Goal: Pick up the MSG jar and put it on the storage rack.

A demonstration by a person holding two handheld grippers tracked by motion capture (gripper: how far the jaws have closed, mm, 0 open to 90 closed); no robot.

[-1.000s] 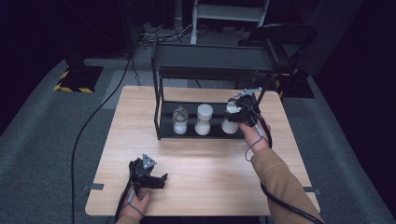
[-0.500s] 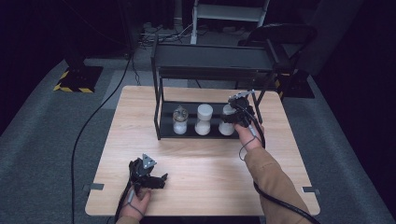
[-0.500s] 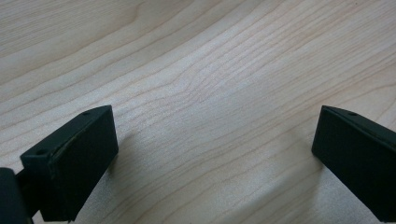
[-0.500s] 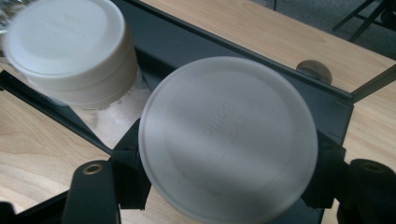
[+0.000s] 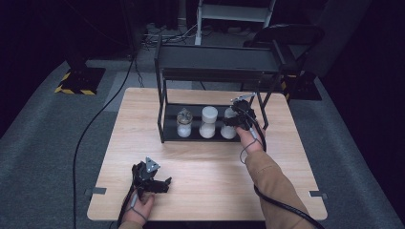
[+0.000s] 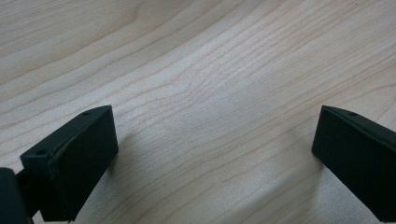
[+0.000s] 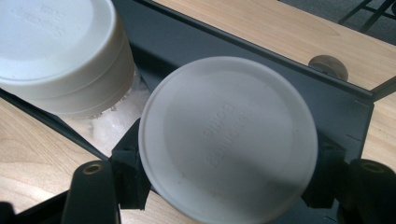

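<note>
A black two-tier rack [image 5: 219, 59] stands at the back of the wooden table [image 5: 210, 162]. Three jars line its lower shelf. The left one [image 5: 184, 123] is clear with a dark top, and the middle one [image 5: 208, 122] has a white lid. My right gripper [image 5: 237, 120] is shut on the right jar [image 5: 229, 126]. In the right gripper view its jaws clamp that jar below its white lid [image 7: 229, 135], beside the middle jar [image 7: 60, 51]. Whether its base rests on the shelf [image 7: 289, 88] I cannot tell. My left gripper [image 5: 165, 183] lies open on the table near the front left, with bare wood [image 6: 210, 70] between its jaws.
The rack's upper shelf overhangs the jars, and its right front post [image 5: 262, 109] stands close to my right gripper. A black cable [image 5: 95, 124] runs over the grey floor at the left. A dark chair [image 5: 286, 36] stands behind the rack.
My right gripper has come down and a little left with the jar, in beside the middle jar on the lower shelf. The left gripper has stayed where it was.
</note>
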